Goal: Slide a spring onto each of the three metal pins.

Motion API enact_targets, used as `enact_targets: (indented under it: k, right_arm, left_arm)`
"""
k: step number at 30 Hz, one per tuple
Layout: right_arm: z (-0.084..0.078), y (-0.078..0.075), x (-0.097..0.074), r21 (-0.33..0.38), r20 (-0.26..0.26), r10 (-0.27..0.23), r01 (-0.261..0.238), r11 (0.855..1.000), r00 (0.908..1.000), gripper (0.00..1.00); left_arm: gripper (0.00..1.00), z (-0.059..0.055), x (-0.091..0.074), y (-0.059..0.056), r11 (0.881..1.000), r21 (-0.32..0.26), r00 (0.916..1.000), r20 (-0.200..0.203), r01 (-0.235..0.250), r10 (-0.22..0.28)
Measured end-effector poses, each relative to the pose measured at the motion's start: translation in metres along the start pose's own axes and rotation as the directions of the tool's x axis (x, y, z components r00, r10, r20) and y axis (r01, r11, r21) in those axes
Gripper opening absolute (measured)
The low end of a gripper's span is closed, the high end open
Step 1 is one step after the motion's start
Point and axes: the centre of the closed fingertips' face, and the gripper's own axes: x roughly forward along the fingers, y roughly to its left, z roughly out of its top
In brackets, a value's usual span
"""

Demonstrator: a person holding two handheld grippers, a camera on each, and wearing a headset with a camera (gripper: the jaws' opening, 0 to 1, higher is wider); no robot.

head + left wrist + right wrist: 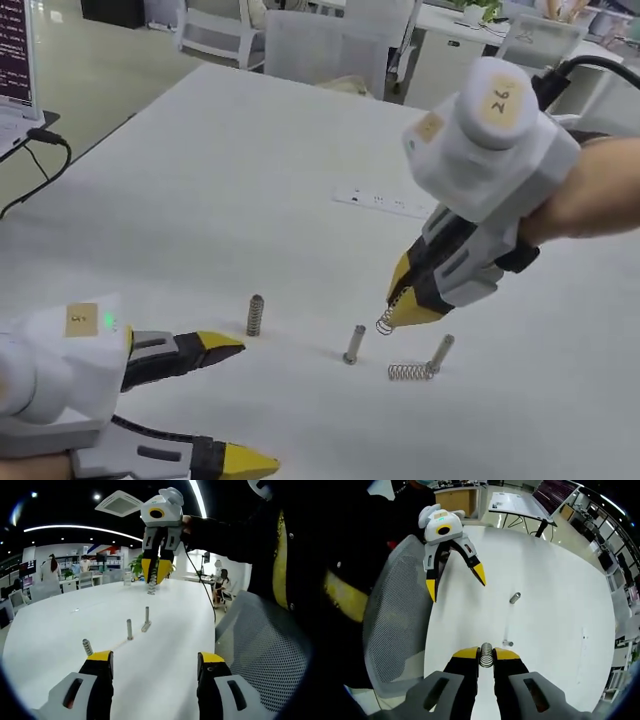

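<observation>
With right gripper [396,309], clenching a spring [384,322] close above bare middle pin [354,344]; holding left gripper [260,404] released near the only sprung pin [255,315]; leaving two undone.

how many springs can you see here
3: an upright spring at far left, a held spring in the right gripper, and a loose spring lying beside the tilted pin.

Bright, even overhead light is washing the white table [250,180] with only faint shadows, ceiling strips [75,528] are glaring toward eleven o'clock, and fisheye bending is warping both gripper views' edges.
</observation>
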Motion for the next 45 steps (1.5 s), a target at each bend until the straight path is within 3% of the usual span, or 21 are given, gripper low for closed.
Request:
enact_targets:
  k: [8,18,45]
  right_arm:
    - [-0.001,-0.015,0.007,0.001,-0.017,-0.012,0.012,1.000,0.9998,0.08]
    - [-0.006,-0.040,0.027,0.031,-0.037,-0.005,0.006,1.000,0.9993,0.08]
    - [-0.021,-0.054,0.062,0.077,-0.087,0.026,-0.020,0.997,0.9959,0.08]
  left_arm:
    - [0.71,-0.006,-0.010,0.000,1.000,0.005,0.9995,-0.008,-0.029,0.029]
    - [0.76,-0.014,-0.015,-0.002,0.998,0.043,0.9983,-0.040,-0.041,0.042]
    - [0.79,-0.017,-0.018,-0.001,0.997,0.059,0.9974,-0.051,-0.049,0.052]
